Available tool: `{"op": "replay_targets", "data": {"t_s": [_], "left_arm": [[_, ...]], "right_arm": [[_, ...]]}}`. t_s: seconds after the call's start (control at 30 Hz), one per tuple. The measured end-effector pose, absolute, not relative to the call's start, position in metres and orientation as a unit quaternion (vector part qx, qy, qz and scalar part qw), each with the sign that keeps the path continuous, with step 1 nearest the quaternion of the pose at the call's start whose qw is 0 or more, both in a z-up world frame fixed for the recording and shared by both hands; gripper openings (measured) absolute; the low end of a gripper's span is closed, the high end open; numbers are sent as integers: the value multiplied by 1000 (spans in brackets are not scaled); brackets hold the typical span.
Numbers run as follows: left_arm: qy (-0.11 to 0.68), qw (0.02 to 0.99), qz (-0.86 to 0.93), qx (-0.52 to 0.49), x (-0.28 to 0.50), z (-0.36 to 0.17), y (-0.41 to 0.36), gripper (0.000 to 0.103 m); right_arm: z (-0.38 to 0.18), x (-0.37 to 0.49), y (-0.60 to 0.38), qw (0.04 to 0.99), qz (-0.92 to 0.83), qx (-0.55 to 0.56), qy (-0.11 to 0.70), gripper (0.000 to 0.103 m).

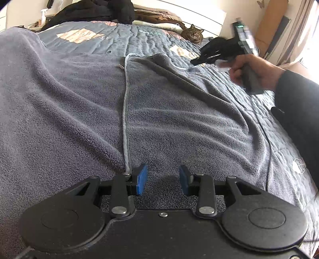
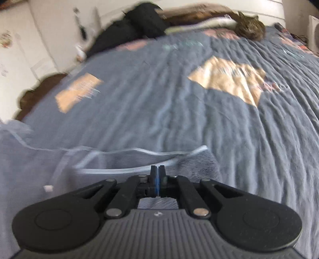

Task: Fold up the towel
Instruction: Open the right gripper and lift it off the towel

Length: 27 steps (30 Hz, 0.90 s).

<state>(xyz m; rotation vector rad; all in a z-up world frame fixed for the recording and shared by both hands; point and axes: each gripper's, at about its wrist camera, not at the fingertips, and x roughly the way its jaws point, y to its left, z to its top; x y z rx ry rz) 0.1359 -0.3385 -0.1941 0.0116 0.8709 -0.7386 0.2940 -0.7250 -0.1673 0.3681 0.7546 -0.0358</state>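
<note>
In the left wrist view, the left gripper (image 1: pixel 163 180) sits at 6 o'clock with its blue-padded fingers (image 1: pixel 141 180) spread apart and nothing between them, released. Under and ahead of it lies the grey fleecy towel with pale piped edging (image 1: pixel 79 103), spread in soft ridges over the blue-grey quilted bedspread with tan patches (image 1: pixel 111 39). One pale hem of the towel runs from the left finger straight up toward 12 o'clock, where a corner folds over. At 2 o'clock a hand (image 1: pixel 257 69) grips the handle of the right gripper (image 1: pixel 196 60), which hovers low over the towel's far corner; motion blur hides its tips here. A dark sleeve (image 1: pixel 297 111) fills 3 o'clock. A tabby cat (image 1: pixel 194 35) lies on the bed at 1 o'clock, and a heap of black clothing (image 1: pixel 99 12) sits at 11 o'clock.

In the right wrist view, blurred by motion, the right gripper (image 2: pixel 158 172) at 6 o'clock is clenched, its pads pressed together; whether the towel's (image 2: pixel 30 159) hem is caught between them I cannot tell. The towel's edge curves just ahead of the tips, from 9 o'clock to centre. The bedspread (image 2: pixel 159 99) stretches beyond, with the cat (image 2: pixel 250 25) at 1 o'clock and the black clothing (image 2: pixel 131 25) at 11 o'clock.
</note>
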Motion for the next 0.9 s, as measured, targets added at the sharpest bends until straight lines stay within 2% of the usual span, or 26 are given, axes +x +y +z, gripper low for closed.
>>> {"op": "replay_targets", "data": {"t_s": [0.17, 0.37, 0.57, 0.63, 0.67, 0.7, 0.73, 0.9], "left_arm": [[403, 844, -354, 4, 132, -190, -340, 36], [387, 847, -363, 3, 126, -183, -343, 37], [374, 850, -372, 8, 119, -176, -347, 37], [370, 851, -374, 10, 116, -174, -349, 37], [368, 851, -375, 11, 115, -173, -350, 37], [366, 851, -376, 12, 114, -172, -351, 37], [364, 852, -377, 12, 112, -171, -352, 37], [354, 854, -381, 17, 106, -166, -356, 37]], "right_arm": [[-129, 218, -693, 931, 31, 221, 290, 4], [-80, 100, -597, 967, 46, 128, 216, 5], [-55, 15, -538, 986, 13, 95, 136, 5], [-53, 1, -531, 990, -24, 88, 109, 18], [-52, -6, -527, 991, -42, 85, 95, 47], [-51, -14, -524, 992, -60, 82, 81, 86], [-50, -21, -520, 992, -79, 78, 66, 103], [-44, -57, -503, 984, -169, 60, -4, 103]]}}
